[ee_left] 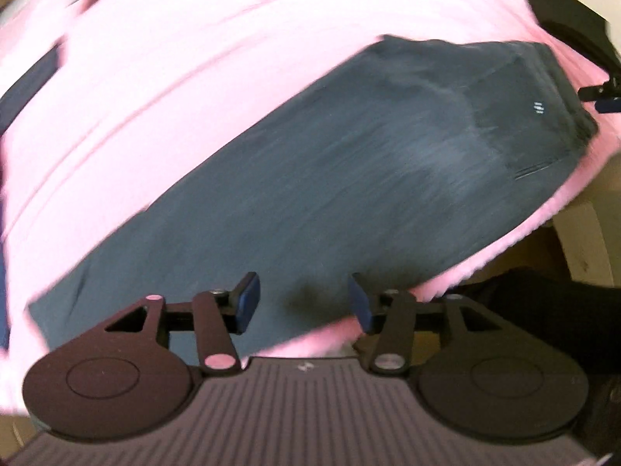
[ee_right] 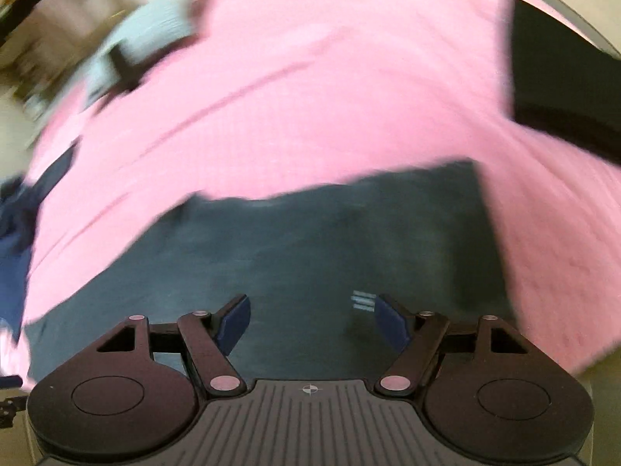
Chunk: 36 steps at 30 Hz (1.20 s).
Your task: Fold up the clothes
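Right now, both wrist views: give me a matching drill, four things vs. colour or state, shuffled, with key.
Column 1:
1. long garment
2. cover under it
3. left gripper
4. folded item at the far right of the right wrist view

Column 2:
A. black
B. open, nothing between the fingers
C. dark grey, laid out flat
D. pink

Pairs: 1-C, 2-D, 3-B, 4-A
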Each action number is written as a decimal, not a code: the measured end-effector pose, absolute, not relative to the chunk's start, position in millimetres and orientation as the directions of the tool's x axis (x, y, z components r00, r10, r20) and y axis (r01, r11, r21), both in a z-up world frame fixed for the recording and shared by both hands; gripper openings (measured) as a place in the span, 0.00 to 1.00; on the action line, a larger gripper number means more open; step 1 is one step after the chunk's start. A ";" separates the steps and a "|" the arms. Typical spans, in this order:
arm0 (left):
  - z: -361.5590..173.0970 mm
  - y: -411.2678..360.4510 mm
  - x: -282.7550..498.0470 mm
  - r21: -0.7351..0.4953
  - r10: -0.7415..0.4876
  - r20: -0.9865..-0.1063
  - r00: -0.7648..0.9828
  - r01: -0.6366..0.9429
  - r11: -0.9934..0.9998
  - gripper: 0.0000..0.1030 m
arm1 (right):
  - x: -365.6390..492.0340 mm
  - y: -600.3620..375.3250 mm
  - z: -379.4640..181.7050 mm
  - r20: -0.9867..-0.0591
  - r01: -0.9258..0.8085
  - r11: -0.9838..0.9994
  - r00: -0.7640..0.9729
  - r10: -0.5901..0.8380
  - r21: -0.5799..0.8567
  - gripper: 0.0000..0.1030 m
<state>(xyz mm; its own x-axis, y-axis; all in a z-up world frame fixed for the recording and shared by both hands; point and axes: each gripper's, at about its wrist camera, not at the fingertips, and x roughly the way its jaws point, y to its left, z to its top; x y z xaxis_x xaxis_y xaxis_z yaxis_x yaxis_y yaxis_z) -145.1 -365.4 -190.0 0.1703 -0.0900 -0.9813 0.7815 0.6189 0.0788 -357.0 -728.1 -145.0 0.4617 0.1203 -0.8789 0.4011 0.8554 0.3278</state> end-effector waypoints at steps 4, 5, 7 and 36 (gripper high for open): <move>-182.7 -298.8 -144.0 0.116 -0.043 -0.977 0.210 0.690 0.714 0.55 | -312.9 -664.3 -139.2 -0.866 0.228 0.925 0.470 0.169 0.305 0.80; -183.5 -281.1 -141.6 0.126 -0.030 -0.976 0.217 0.666 0.735 0.56 | -306.1 -646.6 -137.7 -0.863 0.202 0.935 0.477 0.167 0.293 0.84; -186.6 -245.6 -134.2 0.143 -0.007 -0.973 0.233 0.623 0.769 0.58 | -293.6 -610.4 -135.5 -0.855 0.153 0.952 0.494 0.160 0.267 0.86; -319.4 11.6 -39.1 0.046 -0.221 -0.794 0.567 0.417 0.908 0.22 | -277.7 -286.8 -262.7 -0.505 -0.517 0.852 0.759 0.410 -0.087 0.86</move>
<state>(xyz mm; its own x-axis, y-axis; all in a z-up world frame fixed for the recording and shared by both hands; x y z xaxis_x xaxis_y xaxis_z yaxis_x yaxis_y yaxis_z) -39.1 11.6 -319.4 0.5671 -0.2206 -0.7936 0.4173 0.9076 0.0458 -277.7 -286.8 -262.7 0.7595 0.4099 -0.5051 -0.5171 0.8515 -0.0865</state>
